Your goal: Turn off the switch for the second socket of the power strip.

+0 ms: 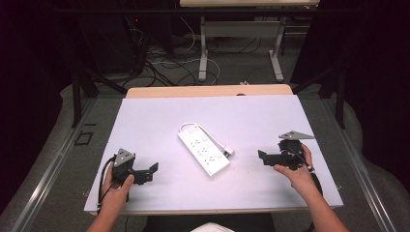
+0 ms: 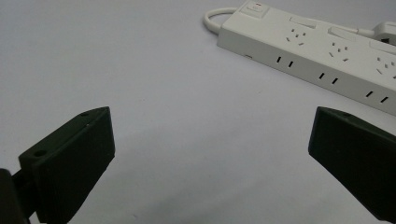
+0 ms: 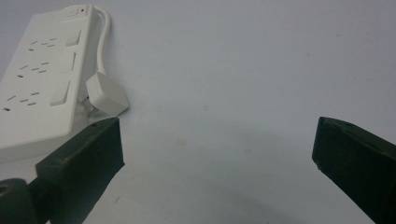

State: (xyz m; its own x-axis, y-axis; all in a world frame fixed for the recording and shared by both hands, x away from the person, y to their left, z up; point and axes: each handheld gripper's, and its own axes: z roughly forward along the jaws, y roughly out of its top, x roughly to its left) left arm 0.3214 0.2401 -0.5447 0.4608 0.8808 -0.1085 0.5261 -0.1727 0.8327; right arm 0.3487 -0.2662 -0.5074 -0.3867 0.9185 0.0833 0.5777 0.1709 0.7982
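White plastic power strip [image 1: 203,149] lies flat mid-surface, set diagonally, its cord looped along its far-right side and the plug [image 1: 228,152] resting against its right edge. Pale surface [image 1: 154,113] beneath. Left of the strip, near the front edge: left claw [image 1: 153,170], held in a hand, jaws wide apart, nothing between them, well apart from the strip. Right of the strip: right claw [image 1: 261,157], jaws also spread, empty, pointing toward the plug, near it but not touching.
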